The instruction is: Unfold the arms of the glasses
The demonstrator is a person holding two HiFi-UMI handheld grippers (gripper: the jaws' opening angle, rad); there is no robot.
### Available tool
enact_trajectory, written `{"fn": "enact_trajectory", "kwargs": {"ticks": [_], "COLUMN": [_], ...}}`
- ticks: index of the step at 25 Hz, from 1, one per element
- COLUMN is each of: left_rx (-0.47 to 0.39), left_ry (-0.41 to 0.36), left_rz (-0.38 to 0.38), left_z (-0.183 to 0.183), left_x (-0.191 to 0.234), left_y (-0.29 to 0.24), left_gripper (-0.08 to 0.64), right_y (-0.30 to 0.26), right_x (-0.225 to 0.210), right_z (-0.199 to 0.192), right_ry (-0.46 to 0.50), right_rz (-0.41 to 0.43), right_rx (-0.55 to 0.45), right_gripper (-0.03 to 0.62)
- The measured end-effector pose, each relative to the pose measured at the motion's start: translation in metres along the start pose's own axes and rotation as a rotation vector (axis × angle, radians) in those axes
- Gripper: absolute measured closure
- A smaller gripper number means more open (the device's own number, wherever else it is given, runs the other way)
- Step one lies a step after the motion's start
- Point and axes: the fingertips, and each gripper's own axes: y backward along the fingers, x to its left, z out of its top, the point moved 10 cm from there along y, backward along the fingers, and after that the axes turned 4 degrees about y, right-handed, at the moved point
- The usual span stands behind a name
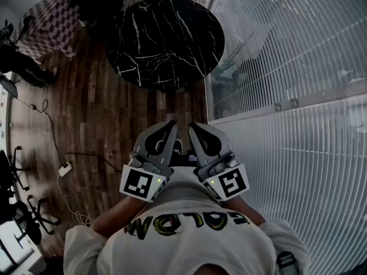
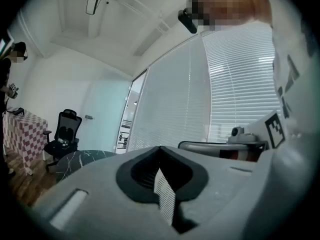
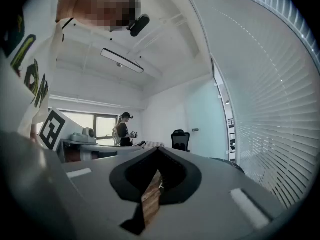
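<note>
White shirt (image 1: 172,255), upside-down yellow-edged lettering (image 1: 186,223)

Daylight through the blinds (image 1: 287,56) bright, floor (image 1: 97,113) left of the blinds dim; both gripper views fisheye-curved, black corners, near foreground soft.

A dark wooden plank floor (image 1: 97,113) carries a round black table with white marble veining (image 1: 166,39), standing next to the blind-covered glass wall. At the far left stands a table draped in a checked cloth (image 1: 49,22). A white power strip (image 1: 65,169) and its black cable (image 1: 50,121) lie on the boards, near the wheeled base of an office chair (image 1: 34,213).
</note>
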Motion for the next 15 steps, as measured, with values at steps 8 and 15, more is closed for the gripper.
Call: {"fn": "enact_trajectory", "kwargs": {"ticks": [8, 15], "left_rx": [0.01, 0.024], "left_ry": [0.0, -0.004], "left_rz": [0.006, 0.033], "left_z": [0.004, -0.001], "left_x": [0.003, 0.004], "left_y": [-0.014, -0.032], "left_gripper": [0.558, 0.558], "right_y": [-0.006, -0.009], "right_x": [-0.015, -0.035], "right_z": [0.003, -0.002], "right_ry": [-0.013, -0.014], "right_rz": [0.009, 0.028], "right_rx": [-0.006, 0.001], "right_gripper": [0.591, 0.591]}}
